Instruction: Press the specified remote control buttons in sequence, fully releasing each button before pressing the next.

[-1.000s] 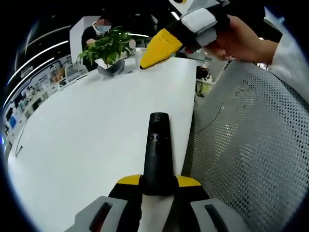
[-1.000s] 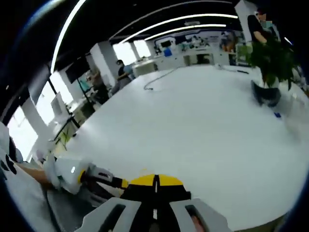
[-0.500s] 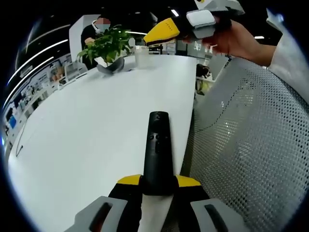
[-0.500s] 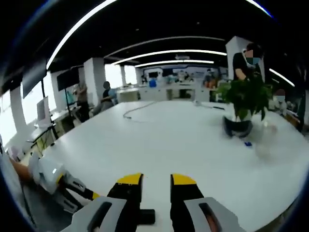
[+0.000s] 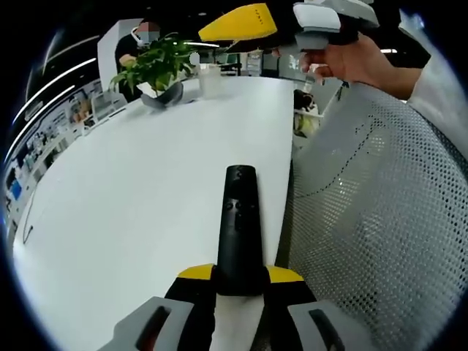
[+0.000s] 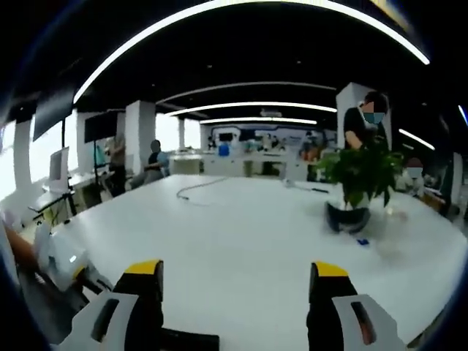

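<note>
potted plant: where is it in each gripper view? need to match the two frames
Left gripper view: the potted plant sits upper left, at the far end of the white table.
Right gripper view: it stands right of centre, beyond the open right gripper.
Shared landmark: the white table, and the black remote clamped in the left gripper.

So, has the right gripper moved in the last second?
Yes. In the left gripper view the right gripper has risen from beside the potted plant to above it, and its jaws have opened.
</note>
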The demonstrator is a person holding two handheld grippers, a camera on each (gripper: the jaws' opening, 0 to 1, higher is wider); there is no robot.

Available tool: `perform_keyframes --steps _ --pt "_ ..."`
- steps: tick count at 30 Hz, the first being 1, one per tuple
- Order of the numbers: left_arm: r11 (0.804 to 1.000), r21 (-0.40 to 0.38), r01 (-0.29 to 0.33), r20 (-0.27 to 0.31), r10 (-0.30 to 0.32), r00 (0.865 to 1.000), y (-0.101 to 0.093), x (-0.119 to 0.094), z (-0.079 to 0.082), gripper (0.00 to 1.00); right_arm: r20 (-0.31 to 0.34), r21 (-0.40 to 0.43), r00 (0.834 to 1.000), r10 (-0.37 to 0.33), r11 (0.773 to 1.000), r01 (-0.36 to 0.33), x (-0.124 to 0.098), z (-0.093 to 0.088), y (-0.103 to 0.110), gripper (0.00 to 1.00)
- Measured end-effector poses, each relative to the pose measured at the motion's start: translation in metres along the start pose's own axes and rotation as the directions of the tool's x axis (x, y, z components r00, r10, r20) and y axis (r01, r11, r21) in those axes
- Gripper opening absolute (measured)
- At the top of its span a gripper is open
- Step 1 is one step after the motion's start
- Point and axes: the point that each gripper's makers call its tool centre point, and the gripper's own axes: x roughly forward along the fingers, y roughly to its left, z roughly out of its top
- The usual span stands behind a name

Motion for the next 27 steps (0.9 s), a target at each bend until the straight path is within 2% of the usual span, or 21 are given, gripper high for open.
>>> perform_keyframes --steps 17,27 --pt "0.997 0.061 0.047 -0.063 -0.043 0.997 0.013 0.001 0.001 0.23 -0.007 0.008 1.0 -0.015 1.0 0.015 0.001 -0.002 -0.005 0.87" --pt "0.997 0.07 0.043 -0.1 -0.035 0.994 0.028 0.001 -0.002 0.23 -0.018 0.001 1.0 -0.012 1.0 0.012 0.002 -0.005 -0.004 0.87"
